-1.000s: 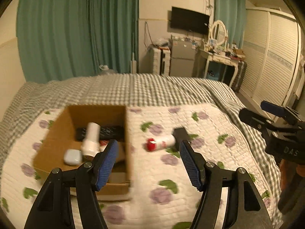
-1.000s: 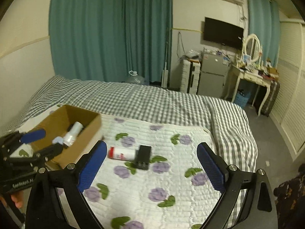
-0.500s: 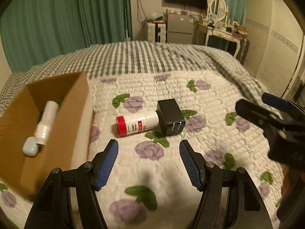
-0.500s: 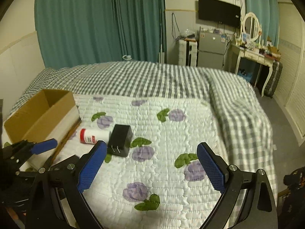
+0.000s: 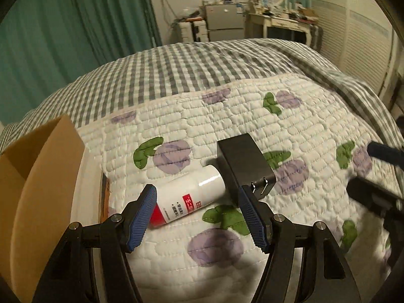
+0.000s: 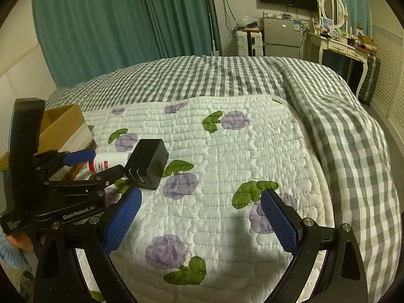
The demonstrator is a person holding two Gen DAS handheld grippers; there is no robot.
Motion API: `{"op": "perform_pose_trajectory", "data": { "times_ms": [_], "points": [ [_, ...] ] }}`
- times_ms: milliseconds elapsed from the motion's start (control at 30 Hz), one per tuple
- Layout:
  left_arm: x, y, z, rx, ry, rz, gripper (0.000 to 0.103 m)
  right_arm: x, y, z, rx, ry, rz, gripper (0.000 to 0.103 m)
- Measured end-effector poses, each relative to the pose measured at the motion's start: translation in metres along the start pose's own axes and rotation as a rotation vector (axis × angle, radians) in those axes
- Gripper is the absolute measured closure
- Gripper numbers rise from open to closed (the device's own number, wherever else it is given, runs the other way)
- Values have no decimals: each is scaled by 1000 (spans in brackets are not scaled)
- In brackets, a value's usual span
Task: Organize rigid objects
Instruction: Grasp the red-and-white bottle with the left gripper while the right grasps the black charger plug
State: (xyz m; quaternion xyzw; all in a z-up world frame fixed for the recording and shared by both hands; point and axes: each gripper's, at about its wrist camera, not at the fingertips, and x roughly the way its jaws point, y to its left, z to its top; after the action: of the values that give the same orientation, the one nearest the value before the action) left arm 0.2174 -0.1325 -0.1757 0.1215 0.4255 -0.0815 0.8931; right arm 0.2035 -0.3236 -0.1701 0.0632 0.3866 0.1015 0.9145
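A white bottle with a red cap (image 5: 188,199) lies on its side on the flowered quilt (image 5: 227,116), touching a black plug adapter (image 5: 243,162). My left gripper (image 5: 197,210) is open, its fingers on either side of the bottle's cap end, close above the quilt. The bottle (image 6: 107,162) and adapter (image 6: 149,162) also show in the right wrist view, with the left gripper (image 6: 98,162) around the bottle. My right gripper (image 6: 199,214) is open and empty over the quilt, right of the adapter. The cardboard box (image 5: 32,189) stands at the left.
A grey checked blanket (image 6: 341,116) covers the bed's far side and right edge. Green curtains (image 6: 113,25), a small fridge (image 6: 281,38), a wall TV and a white dressing table (image 6: 338,45) stand beyond the bed. White closet doors line the right wall.
My left gripper has swung from over the box to the right and down, and now straddles the bottle. My right gripper has come lower and closer to the quilt.
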Motion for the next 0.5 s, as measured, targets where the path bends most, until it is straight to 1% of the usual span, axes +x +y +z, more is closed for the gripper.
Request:
{"op": "perform_pose_trajectory", "data": {
  "times_ms": [67,133,167,200,267,367,500],
  "points": [
    [0,1,-2,26,-5,8,33,2,-2,0,14,2,9,7],
    [4,3,-4,54,1,70,33,6,-2,0,15,5,8,7],
    [8,4,-4,52,12,73,33,6,-1,1,14,8,4,7],
    [12,5,-3,50,26,58,33,7,-1,1,12,11,1,7],
    [18,3,-2,51,35,69,33,9,-1,-1,14,15,1,7],
    [37,1,0,64,97,61,33,13,1,-3,14,28,0,7],
    [45,2,2,52,112,48,37,16,2,-6,8,35,2,7]
  ]
}}
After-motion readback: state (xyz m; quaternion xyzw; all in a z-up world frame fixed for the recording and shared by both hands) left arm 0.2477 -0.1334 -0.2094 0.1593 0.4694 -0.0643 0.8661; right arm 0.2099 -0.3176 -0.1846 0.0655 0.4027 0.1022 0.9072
